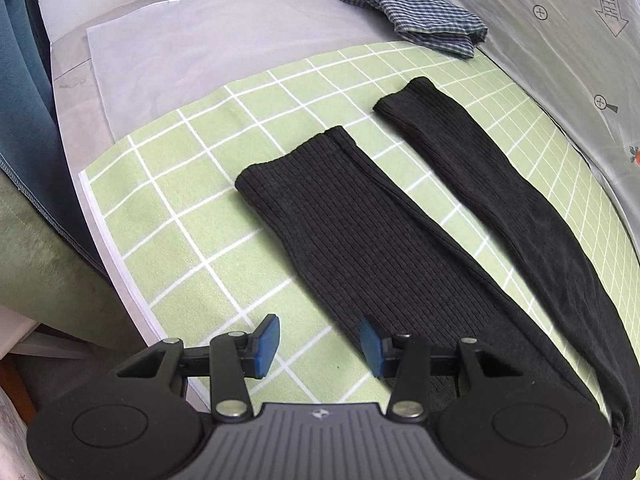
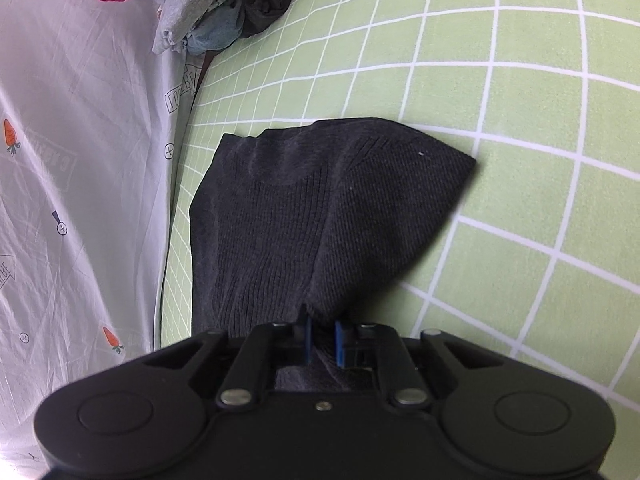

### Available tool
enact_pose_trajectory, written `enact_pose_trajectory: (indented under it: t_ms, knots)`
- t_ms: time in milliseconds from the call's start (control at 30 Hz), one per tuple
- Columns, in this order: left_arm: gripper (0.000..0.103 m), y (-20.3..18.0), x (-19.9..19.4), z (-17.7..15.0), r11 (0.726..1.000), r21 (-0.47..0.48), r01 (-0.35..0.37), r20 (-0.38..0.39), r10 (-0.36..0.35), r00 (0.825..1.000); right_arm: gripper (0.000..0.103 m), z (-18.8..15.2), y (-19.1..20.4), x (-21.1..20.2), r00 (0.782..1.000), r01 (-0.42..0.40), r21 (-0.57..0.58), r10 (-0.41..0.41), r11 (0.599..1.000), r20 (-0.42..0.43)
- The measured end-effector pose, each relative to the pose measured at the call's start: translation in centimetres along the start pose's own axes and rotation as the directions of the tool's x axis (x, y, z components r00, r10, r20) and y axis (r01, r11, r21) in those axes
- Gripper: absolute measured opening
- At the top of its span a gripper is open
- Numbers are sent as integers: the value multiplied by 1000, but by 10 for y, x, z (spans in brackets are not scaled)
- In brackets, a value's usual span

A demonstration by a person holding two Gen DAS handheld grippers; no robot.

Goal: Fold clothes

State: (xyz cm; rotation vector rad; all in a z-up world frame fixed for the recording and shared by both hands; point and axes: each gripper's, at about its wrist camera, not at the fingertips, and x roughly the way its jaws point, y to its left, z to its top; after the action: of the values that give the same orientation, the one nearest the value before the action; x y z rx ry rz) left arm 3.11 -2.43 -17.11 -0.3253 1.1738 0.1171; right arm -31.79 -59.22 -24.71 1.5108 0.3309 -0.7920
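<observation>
Dark ribbed knit trousers [image 1: 360,232] lie flat on a green checked mat [image 1: 180,220], both legs stretching away in the left wrist view. My left gripper [image 1: 320,348] hovers open over the near edge of the closer leg, nothing between its blue pads [image 1: 266,340]. In the right wrist view the same dark knit garment [image 2: 320,208] bunches up toward my right gripper [image 2: 322,340], which is shut on a pinched fold of its fabric. The cloth rises in a peak from the mat [image 2: 520,140] to the jaws.
A folded blue checked garment [image 1: 420,12] lies at the mat's far edge. A pile of mixed clothes [image 2: 208,4] sits at the far left in the right wrist view. A grey printed sheet [image 2: 80,160] borders the mat. A dark curtain [image 1: 24,100] hangs at left.
</observation>
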Motion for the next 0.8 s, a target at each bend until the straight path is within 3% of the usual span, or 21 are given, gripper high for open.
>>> enact_pose_trajectory:
  t_ms: [167, 300, 500, 800]
  knots:
    - [45, -2, 10, 9, 1000, -7, -9, 27, 9, 1000, 11, -1, 5, 0, 1000, 25, -14, -25, 1000, 14]
    - [3, -12, 15, 13, 998, 10, -61, 52, 60, 997, 10, 1, 8, -3, 998, 60, -40, -59, 997, 23]
    - [1, -8, 5, 14, 999, -28, -46, 95, 48, 994, 7, 4, 6, -20, 998, 29, -28, -27, 999, 52]
    - [1, -16, -40, 14, 998, 28, -56, 201, 49, 978, 7, 4, 30, -40, 996, -38, -88, 45, 995, 71]
